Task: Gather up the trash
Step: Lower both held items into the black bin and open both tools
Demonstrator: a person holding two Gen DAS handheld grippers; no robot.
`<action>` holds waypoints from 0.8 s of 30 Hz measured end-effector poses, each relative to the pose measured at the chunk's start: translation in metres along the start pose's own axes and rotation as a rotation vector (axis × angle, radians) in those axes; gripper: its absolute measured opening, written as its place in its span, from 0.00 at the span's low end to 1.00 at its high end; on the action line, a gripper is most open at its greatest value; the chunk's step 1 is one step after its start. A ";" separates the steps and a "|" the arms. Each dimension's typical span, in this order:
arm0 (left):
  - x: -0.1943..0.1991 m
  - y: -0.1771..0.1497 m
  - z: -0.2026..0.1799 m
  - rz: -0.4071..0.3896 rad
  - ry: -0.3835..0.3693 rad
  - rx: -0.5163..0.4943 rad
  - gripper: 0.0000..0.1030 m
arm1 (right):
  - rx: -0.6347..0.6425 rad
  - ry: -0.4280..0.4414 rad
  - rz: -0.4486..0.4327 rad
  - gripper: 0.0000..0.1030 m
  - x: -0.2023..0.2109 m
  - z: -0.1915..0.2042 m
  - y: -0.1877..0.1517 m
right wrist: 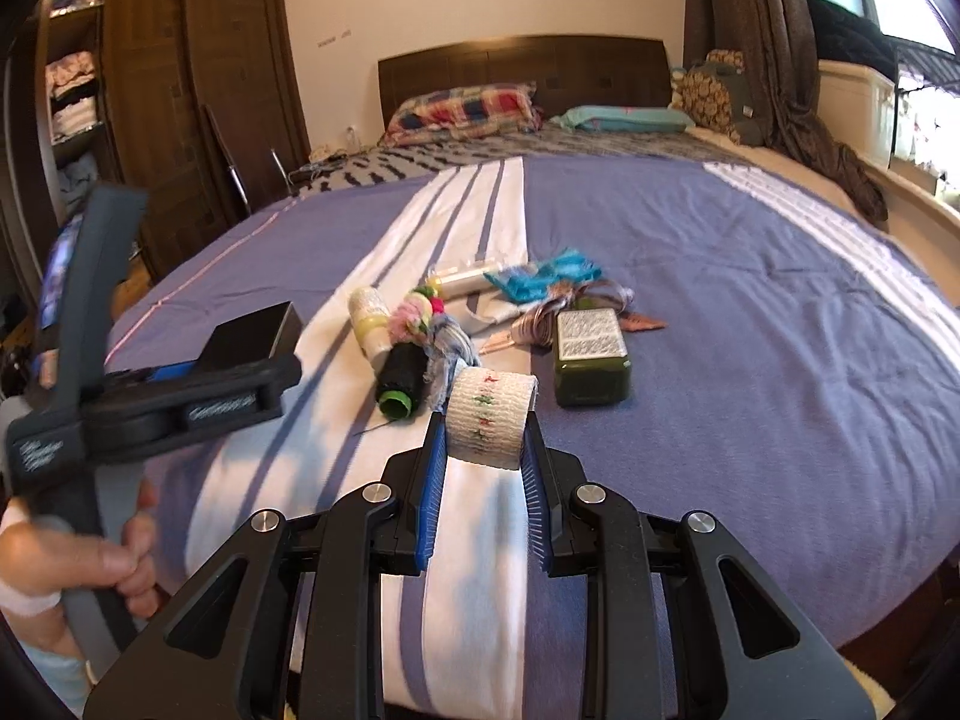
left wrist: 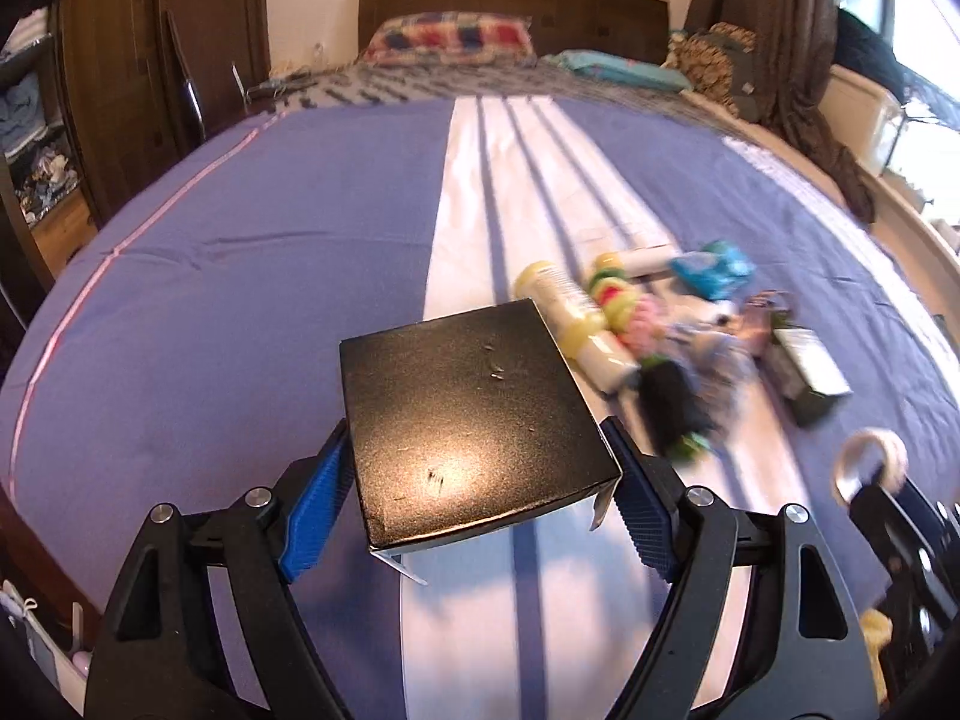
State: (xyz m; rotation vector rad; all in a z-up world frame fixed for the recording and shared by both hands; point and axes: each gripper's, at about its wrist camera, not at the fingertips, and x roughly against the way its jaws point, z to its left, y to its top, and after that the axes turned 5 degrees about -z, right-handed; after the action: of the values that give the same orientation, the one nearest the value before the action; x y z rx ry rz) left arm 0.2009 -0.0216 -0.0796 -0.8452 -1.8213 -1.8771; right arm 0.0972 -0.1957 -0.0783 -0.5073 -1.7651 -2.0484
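My left gripper (left wrist: 480, 480) is shut on a flat black box (left wrist: 474, 420) and holds it above the bed; the box also shows in the right wrist view (right wrist: 252, 336). My right gripper (right wrist: 486, 438) is shut on a white lace ribbon roll (right wrist: 492, 414), which shows in the left wrist view (left wrist: 870, 462) too. A pile of trash lies on the purple bedspread: a pale yellow bottle (right wrist: 372, 318), a black spool (right wrist: 399, 378), a dark green box (right wrist: 591, 357), a teal wrapper (right wrist: 546, 279), a white tube (right wrist: 462, 276).
The bed (right wrist: 750, 300) has a white striped band down its middle. Pillows (right wrist: 468, 108) and a dark headboard stand at the far end. A brown wardrobe (right wrist: 198, 90) stands left, curtains and a window right.
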 end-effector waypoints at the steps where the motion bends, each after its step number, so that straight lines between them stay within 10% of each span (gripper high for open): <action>1: 0.015 -0.003 -0.003 -0.014 -0.005 -0.007 0.74 | 0.000 -0.003 -0.006 0.24 0.007 0.000 0.001; 13: 0.138 -0.076 -0.016 -0.064 -0.035 -0.028 0.74 | -0.002 0.031 -0.004 0.24 0.097 -0.020 -0.023; 24: 0.105 -0.171 -0.040 0.143 -0.086 -0.095 0.74 | -0.047 0.025 0.201 0.24 0.084 -0.044 -0.102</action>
State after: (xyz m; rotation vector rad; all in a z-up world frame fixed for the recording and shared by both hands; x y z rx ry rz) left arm 0.0051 -0.0338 -0.1379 -1.0750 -1.6828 -1.8745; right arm -0.0279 -0.2301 -0.1284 -0.6426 -1.5855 -1.9506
